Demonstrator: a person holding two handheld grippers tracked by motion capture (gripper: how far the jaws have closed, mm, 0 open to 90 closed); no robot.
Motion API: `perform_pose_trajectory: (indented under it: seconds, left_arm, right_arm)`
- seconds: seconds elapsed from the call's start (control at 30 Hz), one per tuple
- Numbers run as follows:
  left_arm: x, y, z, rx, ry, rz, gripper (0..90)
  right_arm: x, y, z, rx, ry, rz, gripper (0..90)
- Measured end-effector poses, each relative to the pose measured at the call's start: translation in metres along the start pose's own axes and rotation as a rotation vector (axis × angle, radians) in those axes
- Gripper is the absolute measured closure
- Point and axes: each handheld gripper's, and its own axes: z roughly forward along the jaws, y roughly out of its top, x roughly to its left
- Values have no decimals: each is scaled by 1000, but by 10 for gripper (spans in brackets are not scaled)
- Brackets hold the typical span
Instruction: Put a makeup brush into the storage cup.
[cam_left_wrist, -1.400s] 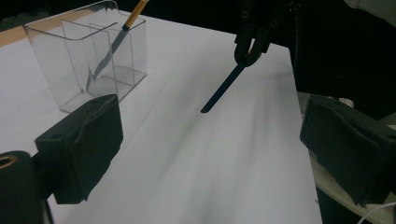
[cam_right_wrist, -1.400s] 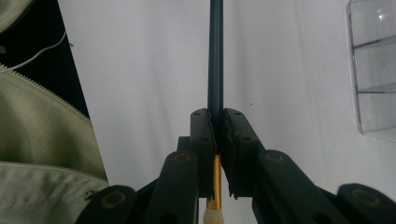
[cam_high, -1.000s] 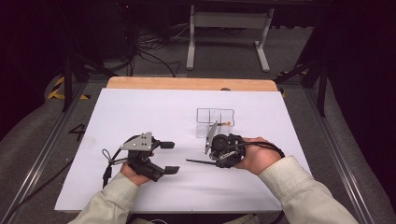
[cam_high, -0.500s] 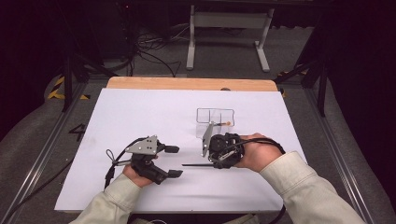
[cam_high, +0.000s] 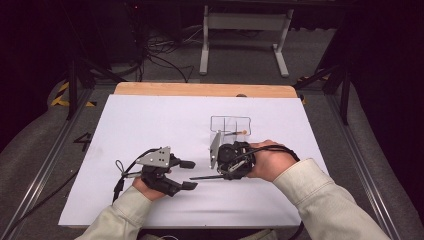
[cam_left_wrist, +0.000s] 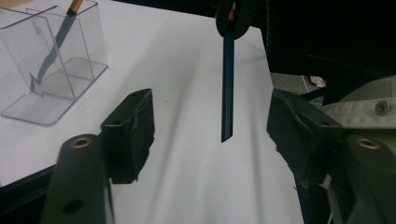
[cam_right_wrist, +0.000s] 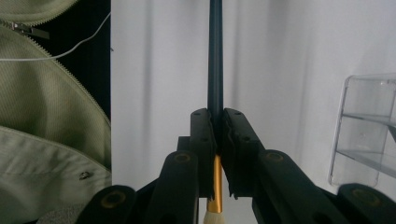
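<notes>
A paintbrush (cam_high: 205, 177) with a dark blue handle (cam_right_wrist: 215, 56), gold ferrule and pale bristles lies level above the white sheet. My right gripper (cam_high: 221, 172) is shut on it near the ferrule (cam_right_wrist: 215, 121), the handle pointing left. My left gripper (cam_high: 190, 175) is open and its jaws have just been closing. The handle's free end (cam_left_wrist: 227, 84) reaches between those jaws (cam_left_wrist: 210, 130), and the pads are not touching it. A clear plastic holder (cam_high: 230, 125) stands behind the right gripper with a second brush (cam_left_wrist: 51, 51) leaning inside.
The white sheet (cam_high: 150, 125) covers a wooden table (cam_high: 200, 90). Pale green sleeves (cam_high: 320, 200) come in from the near edge. Beyond the table are dark floor, cables and a metal stand (cam_high: 240, 30).
The left gripper's jaws have narrowed. The right gripper has carried the brush slightly left, bringing the handle's end between the left jaws.
</notes>
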Motion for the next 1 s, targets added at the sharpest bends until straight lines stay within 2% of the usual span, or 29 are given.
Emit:
perform_pose_trajectory:
  seconds: [0.13, 0.2, 0.43, 0.6, 0.8, 1.0]
  left_arm:
    - [0, 0, 1, 14, -14, 6, 436]
    - [-1, 0, 2, 19, -25, 8, 501]
    - [-2, 1, 2, 35, -45, 20, 601]
    - [-3, 0, 6, 63, -54, 25, 653]
    - [-3, 0, 7, 89, -49, 41, 765]
    - [-5, 0, 11, 120, -40, 50, 802]
  right_arm:
    - [-1, 5, 3, -1, 2, -14, 832]
    - [-1, 6, 4, -2, 4, -15, 831]
    - [-2, 12, 7, 0, 3, -24, 832]
    - [-2, 15, 9, 11, 5, -36, 831]
    - [-2, 18, 11, 8, 8, -43, 831]
    - [-1, 20, 12, 5, 13, -53, 831]
